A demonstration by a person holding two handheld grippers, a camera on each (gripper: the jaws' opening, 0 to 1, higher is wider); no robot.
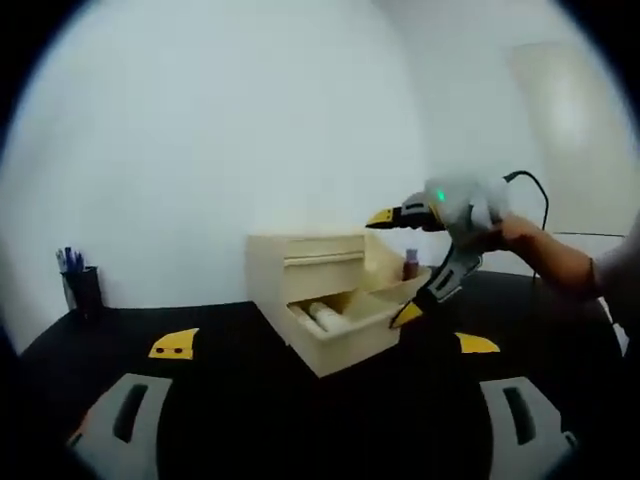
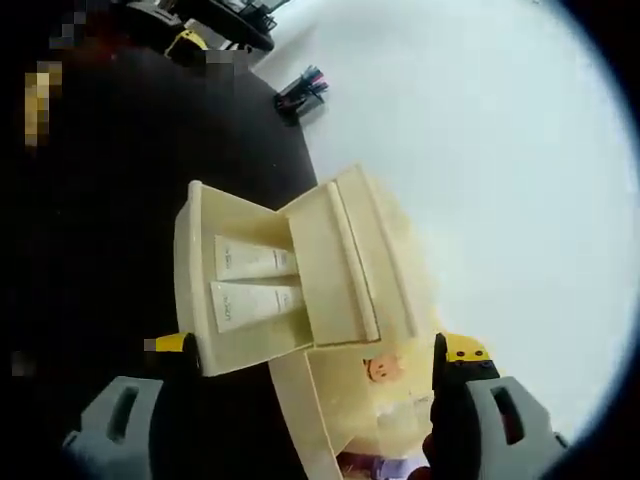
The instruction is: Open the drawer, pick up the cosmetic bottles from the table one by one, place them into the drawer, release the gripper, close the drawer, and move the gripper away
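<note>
A cream drawer box (image 1: 305,262) stands on the black table (image 1: 220,400) with its lower drawer (image 1: 350,335) pulled out. Two white cosmetic tubes (image 2: 250,262) (image 2: 250,304) lie side by side inside the drawer (image 2: 192,290); one tube (image 1: 325,316) also shows in the left gripper view. My right gripper (image 1: 393,266), held by a hand (image 1: 525,240), hovers open over the drawer's right side, nothing between its jaws. In its own view the right gripper (image 2: 315,347) straddles the drawer's near corner. My left gripper (image 1: 325,345) is open and empty, back from the box.
A black pen holder (image 1: 82,288) with blue pens stands at the table's far left edge, also seen as the pen holder (image 2: 300,92) beyond the box. A small reddish bottle (image 1: 410,266) sits behind the box. A white wall backs the table.
</note>
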